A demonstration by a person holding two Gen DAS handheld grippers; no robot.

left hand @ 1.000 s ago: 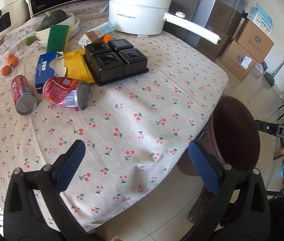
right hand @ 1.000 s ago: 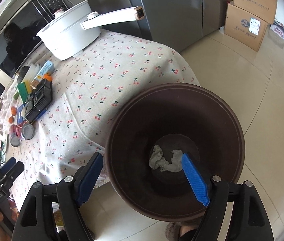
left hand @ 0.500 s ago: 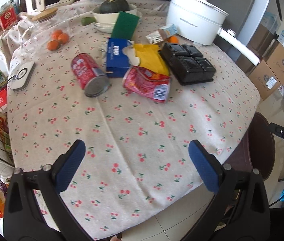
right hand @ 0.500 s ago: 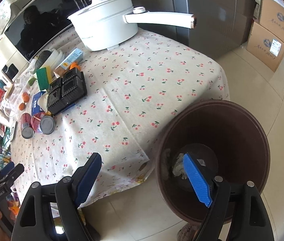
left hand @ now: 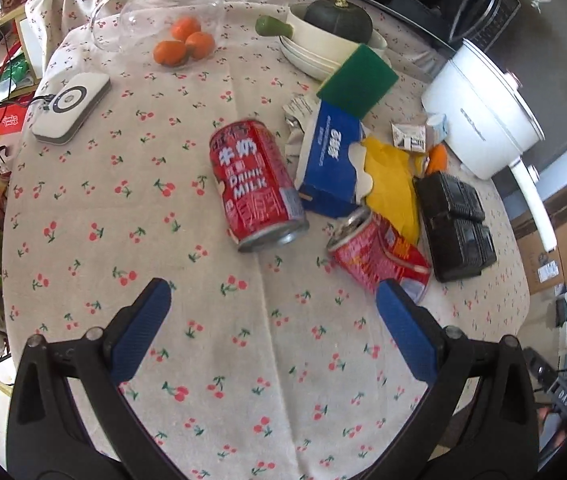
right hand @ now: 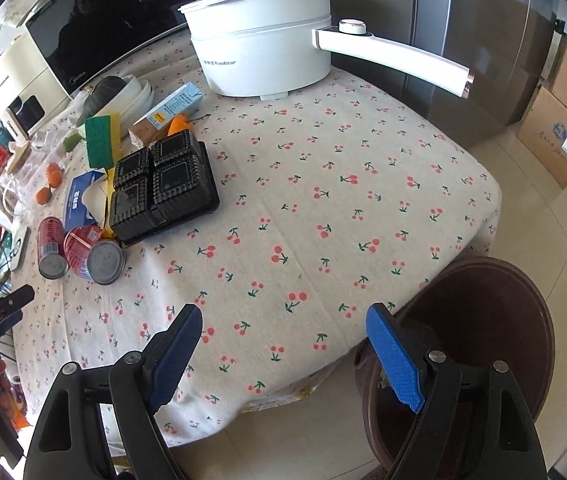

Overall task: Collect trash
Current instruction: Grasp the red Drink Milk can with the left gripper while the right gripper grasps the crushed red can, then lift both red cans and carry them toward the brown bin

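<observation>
We are looking down at a tabletop point(left hand: 243, 360) covered in a cherry-print cloth. Our left gripper point(left hand: 273, 306) is hovering over bare cloth, jaws standing wide apart with nothing between them. Just beyond it two red cans are lying on their sides: the intact can point(left hand: 257, 184) is marked "DRINK MILK", and the crushed can point(left hand: 379, 254) is lying to its right, near the right fingertip. A blue box point(left hand: 329, 164) is sitting behind the cans, touching a yellow sheet point(left hand: 391, 182), with a black tray point(left hand: 457, 226) to the right. A green sponge point(left hand: 357, 80) is leaning against stacked white dishes. A white pot point(left hand: 483, 114) is standing at the far edge.

Our right gripper point(right hand: 283, 330) is hanging over the near edge of the tabletop, jaws also wide apart and holding nothing. The brown bin point(right hand: 479, 356) is standing on the floor beside the tabletop, partly under the cloth's edge; something pale seems to be lying inside it, though the finger is hiding most of it. The cans are lying well left of this gripper.
</observation>
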